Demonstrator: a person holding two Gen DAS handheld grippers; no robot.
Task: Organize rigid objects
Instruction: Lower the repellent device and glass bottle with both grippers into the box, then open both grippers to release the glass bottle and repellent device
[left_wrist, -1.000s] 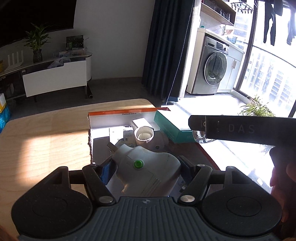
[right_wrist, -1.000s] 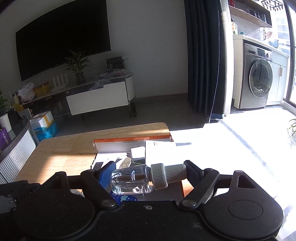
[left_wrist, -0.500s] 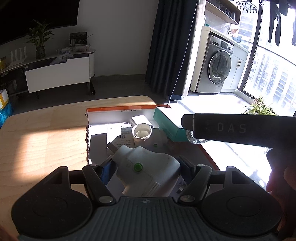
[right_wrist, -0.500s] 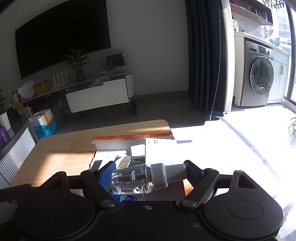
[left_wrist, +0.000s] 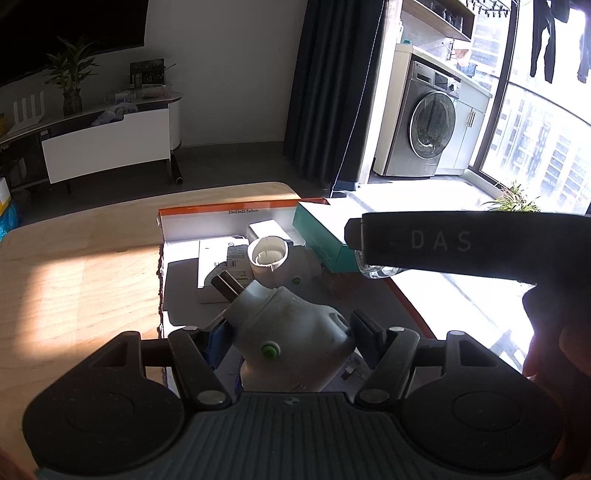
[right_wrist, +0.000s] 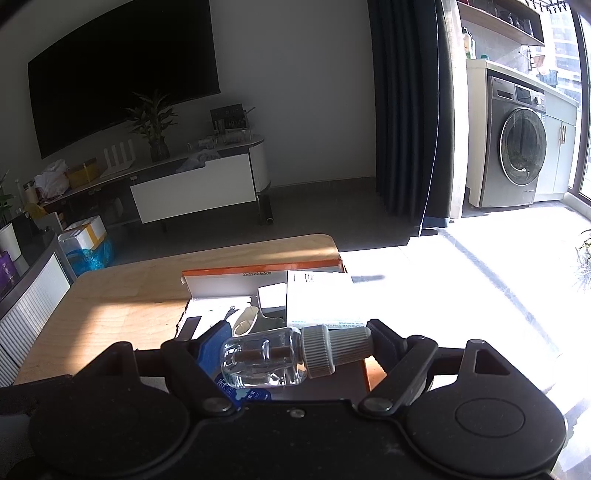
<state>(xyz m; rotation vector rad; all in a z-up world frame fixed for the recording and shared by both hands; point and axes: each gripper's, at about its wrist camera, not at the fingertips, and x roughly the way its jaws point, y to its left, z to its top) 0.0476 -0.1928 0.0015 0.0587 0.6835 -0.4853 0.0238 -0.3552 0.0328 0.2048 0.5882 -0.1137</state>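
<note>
Both jaw pairs stay clamped: left gripper (left_wrist: 291, 334) on the white plug-in device (left_wrist: 291, 347), right gripper (right_wrist: 295, 354) on the clear bottle (right_wrist: 264, 360). Each load has risen above the orange-rimmed box (left_wrist: 221, 218); lift-out proceeds, placement remains pending.

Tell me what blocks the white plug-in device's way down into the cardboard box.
The left claw holds the white plug-in device above the cardboard box. A white cup and white carton already lie just ahead.
</note>
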